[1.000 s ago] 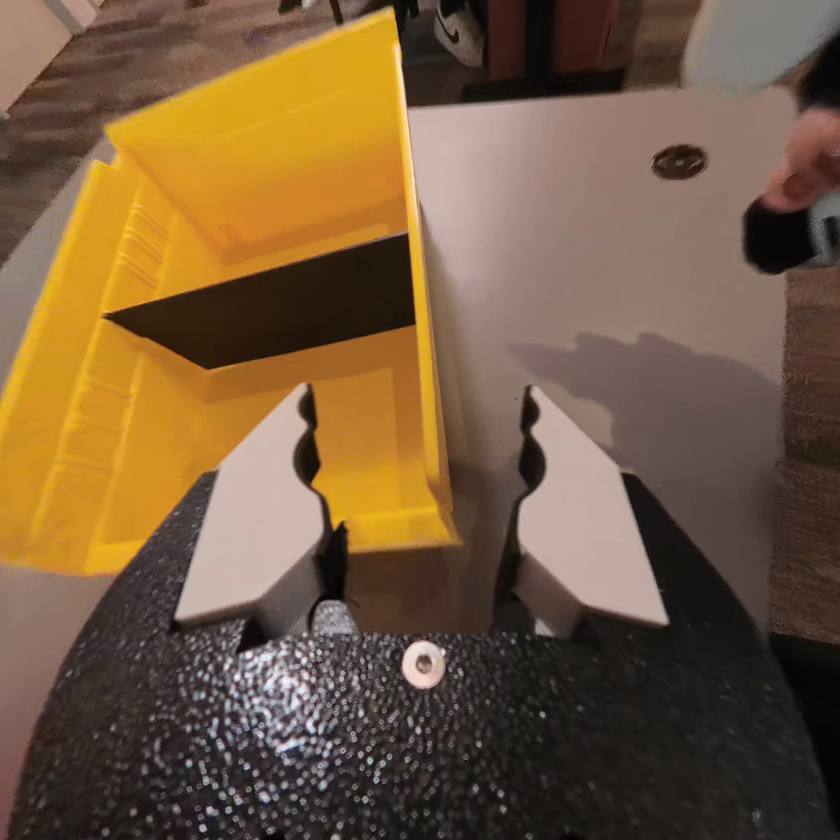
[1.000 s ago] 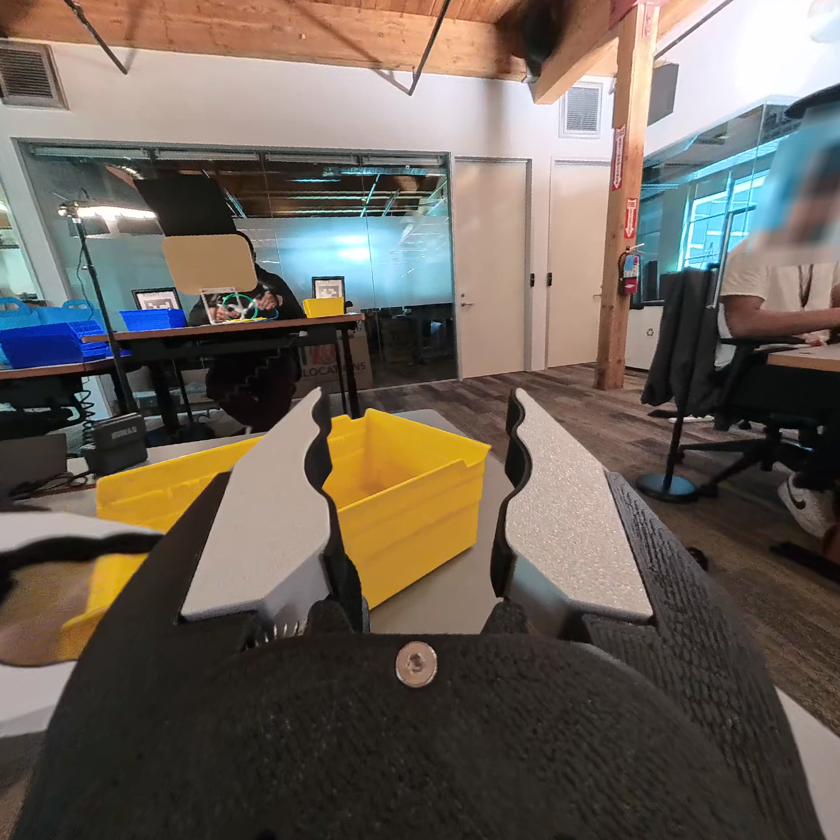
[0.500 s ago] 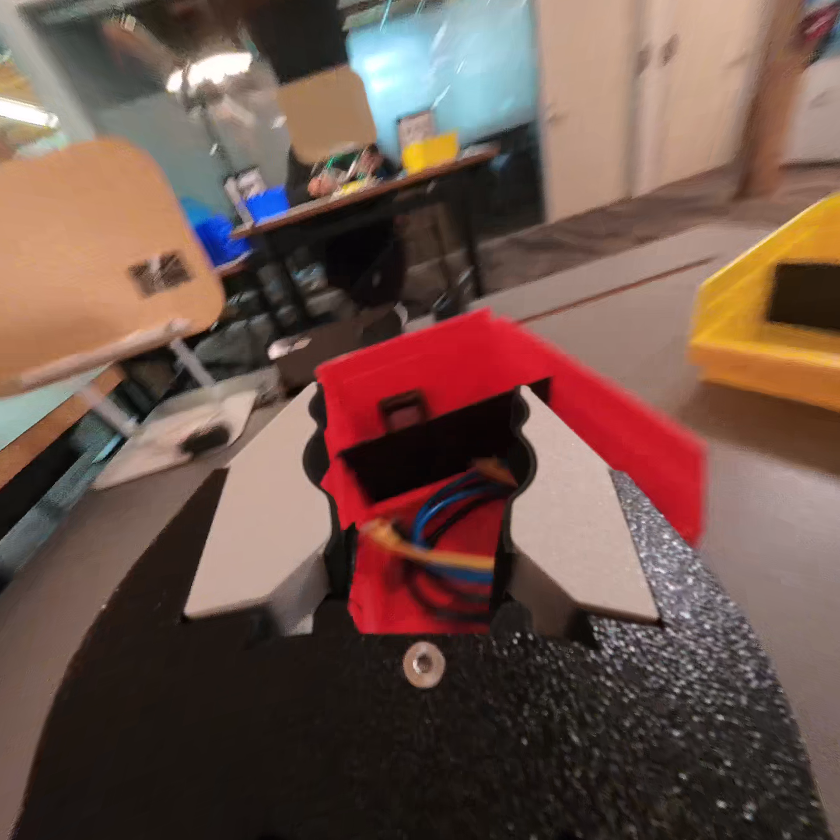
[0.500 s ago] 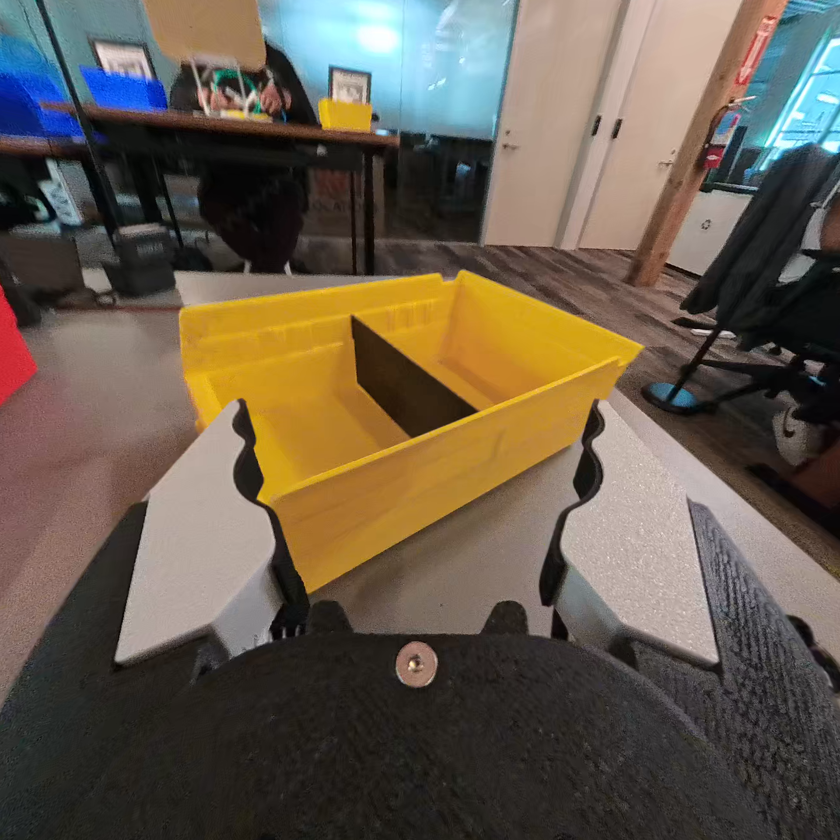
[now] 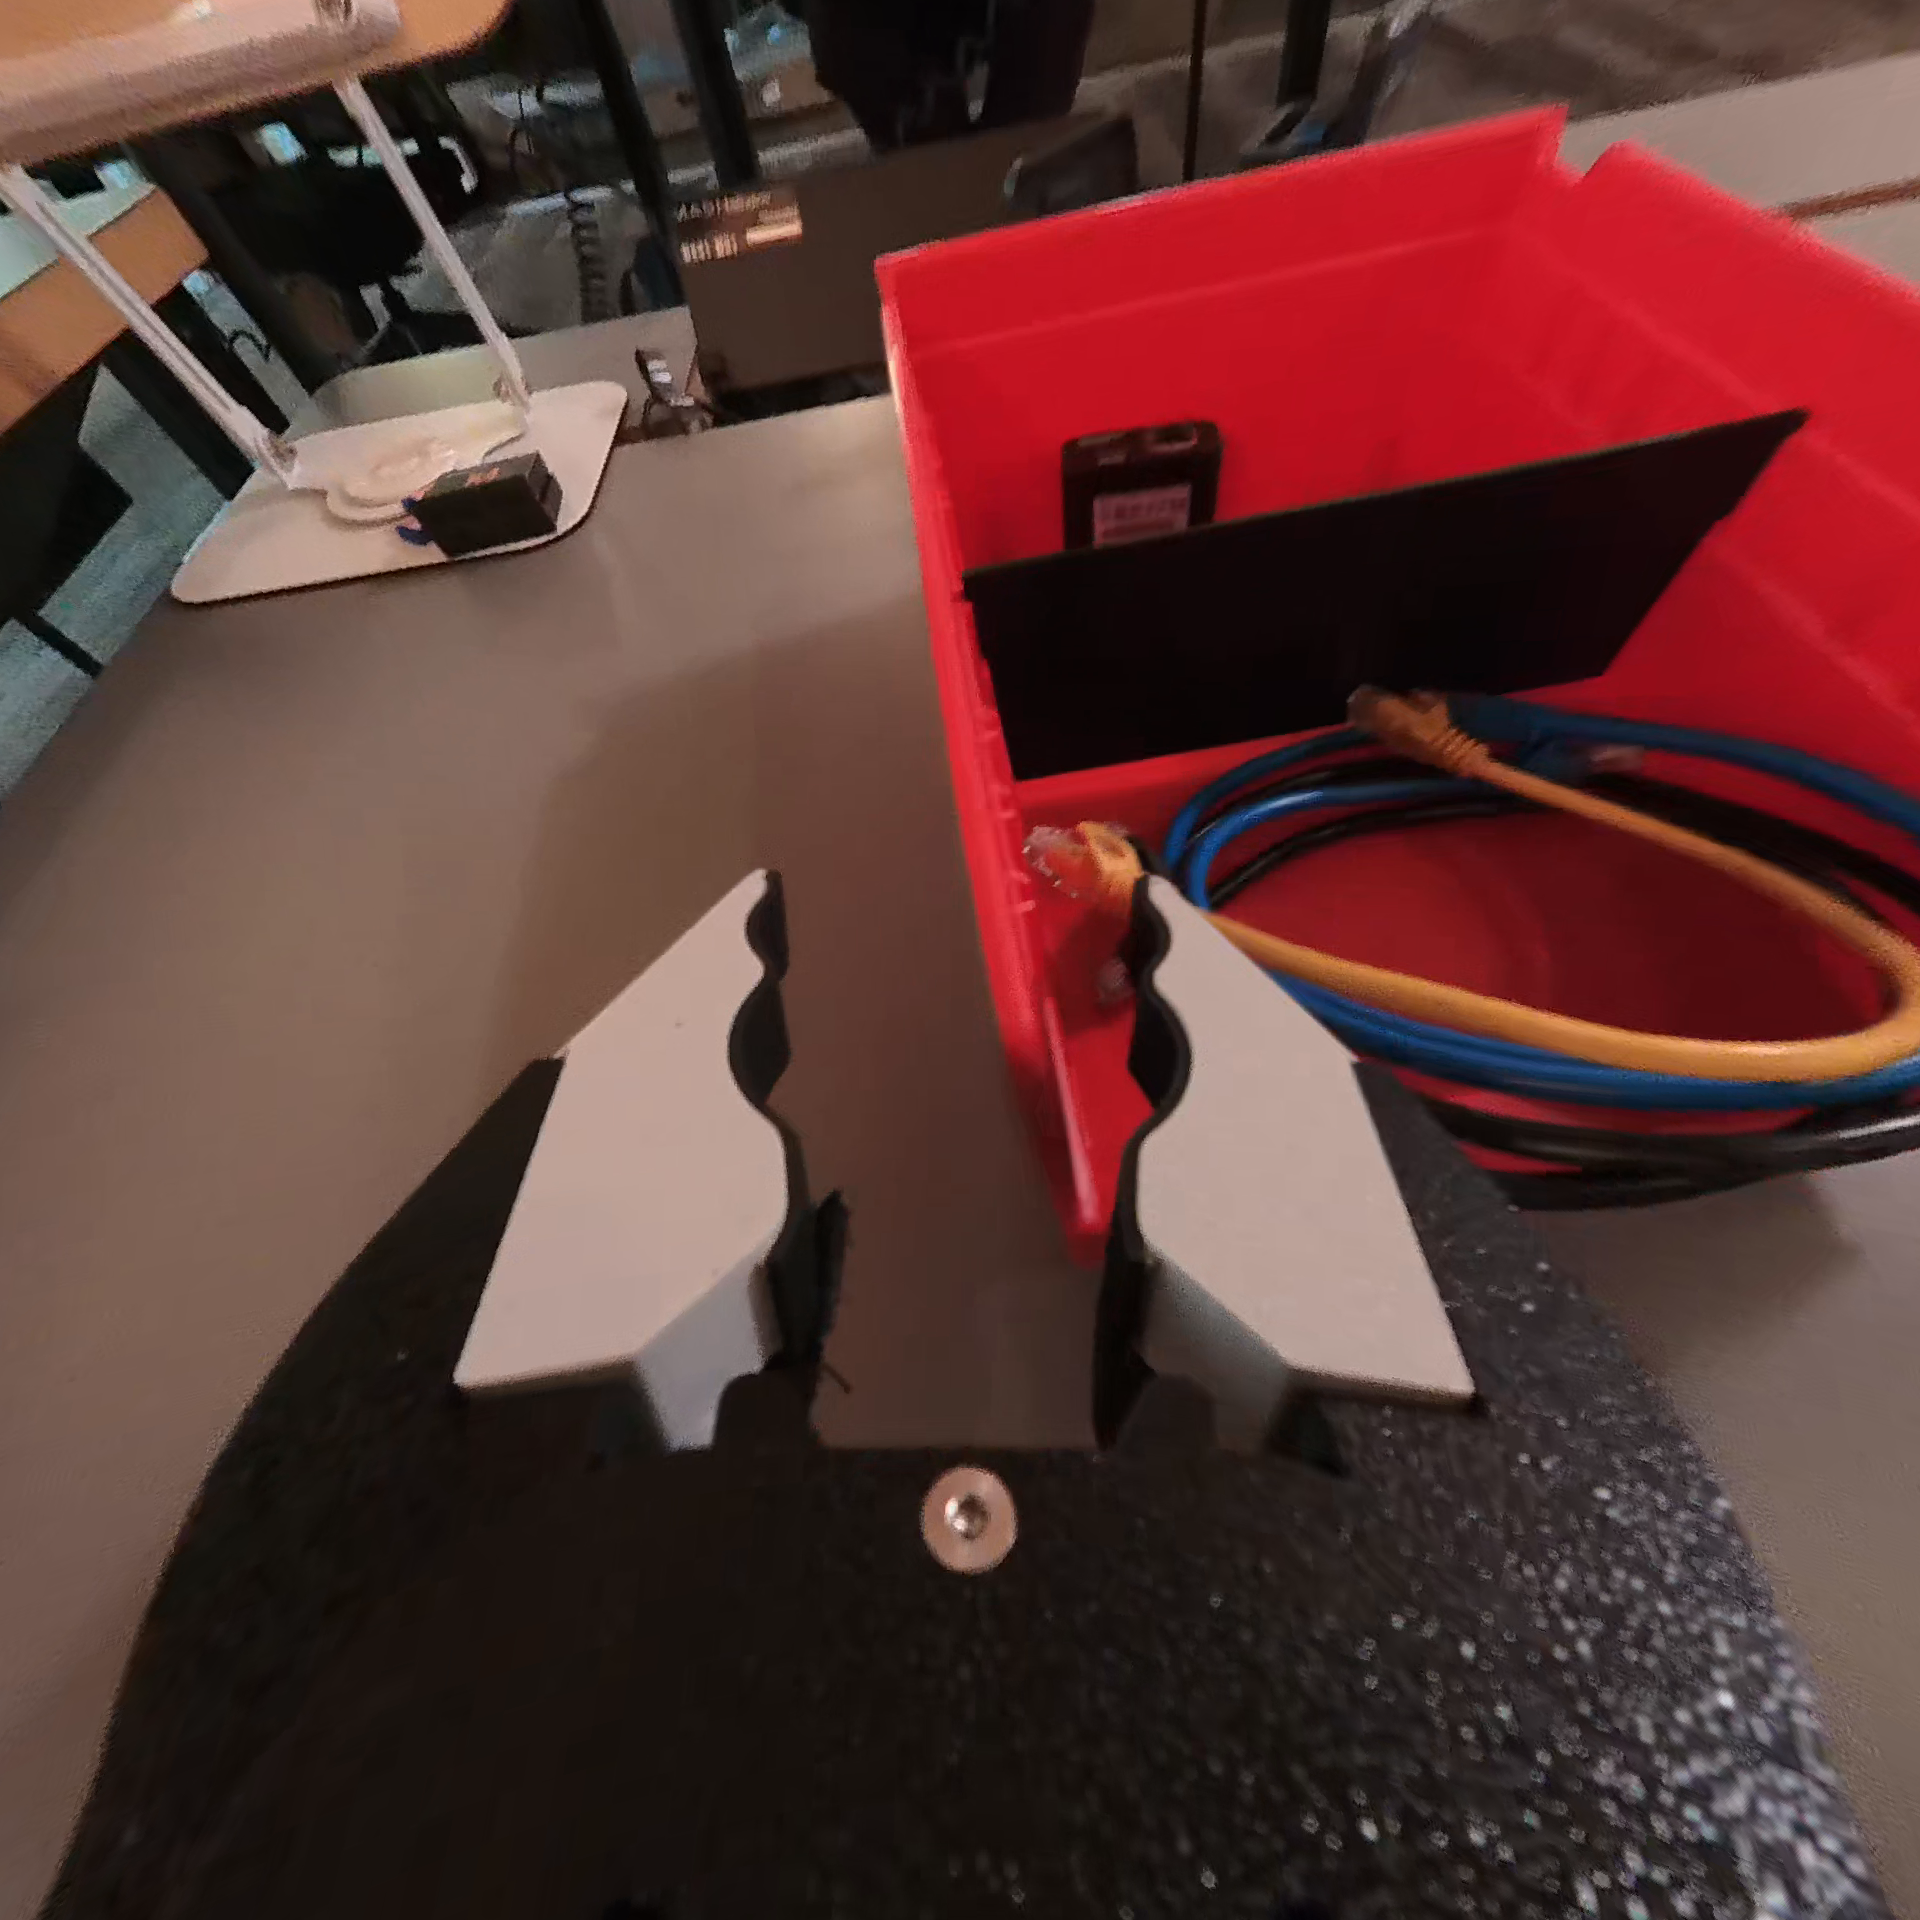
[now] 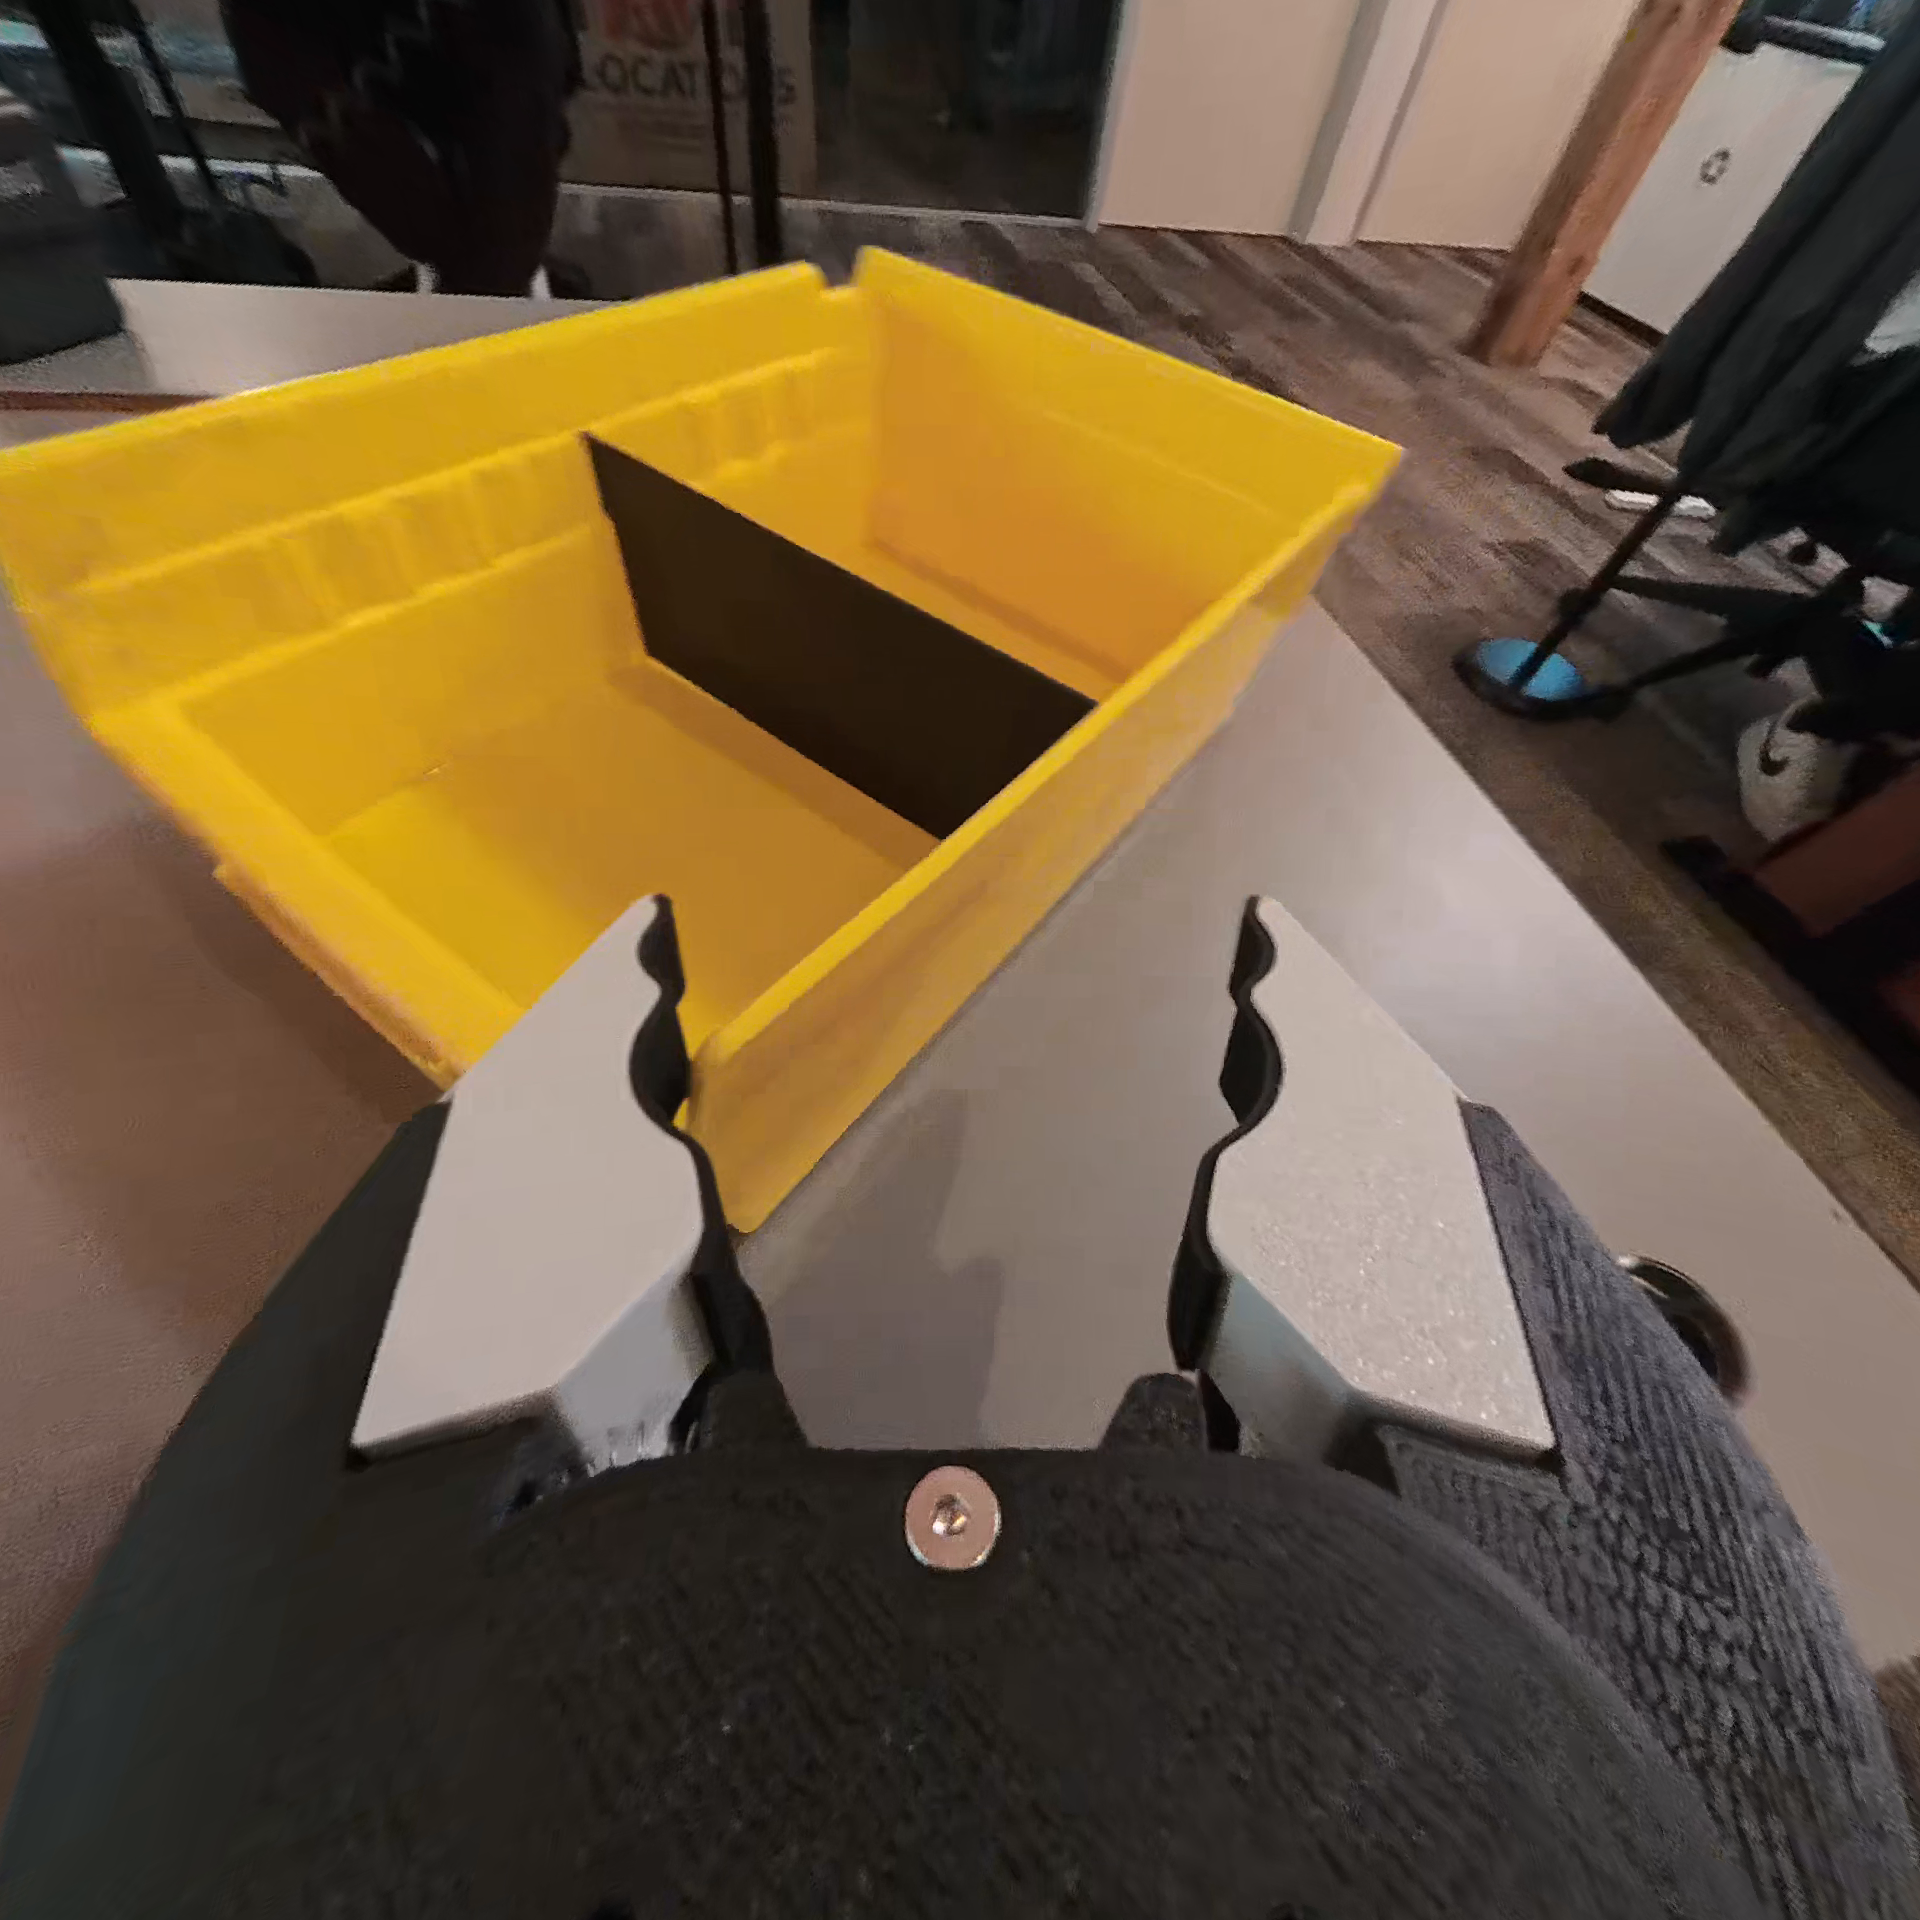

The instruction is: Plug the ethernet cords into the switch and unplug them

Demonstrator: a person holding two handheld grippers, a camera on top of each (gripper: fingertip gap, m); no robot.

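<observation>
In the left wrist view, our left gripper (image 5: 956,904) stood wide, holding nothing, beside the red bin (image 5: 1247,301); coiled ethernet cords (image 5: 1558,1029) lay in its near compartment, the black switch (image 5: 1141,497) behind the divider (image 5: 1351,603). In the right wrist view, our right gripper (image 6: 956,925) gaped wide over the yellow bin (image 6: 312,499).

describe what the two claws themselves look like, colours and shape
Both look alike. The left claw has two pale grey wedge-shaped fingers whose black inner edges are wavy, set in a rough black speckled body with one silver screw at its centre. The right claw has the same grey fingers, black textured body and silver screw.
</observation>
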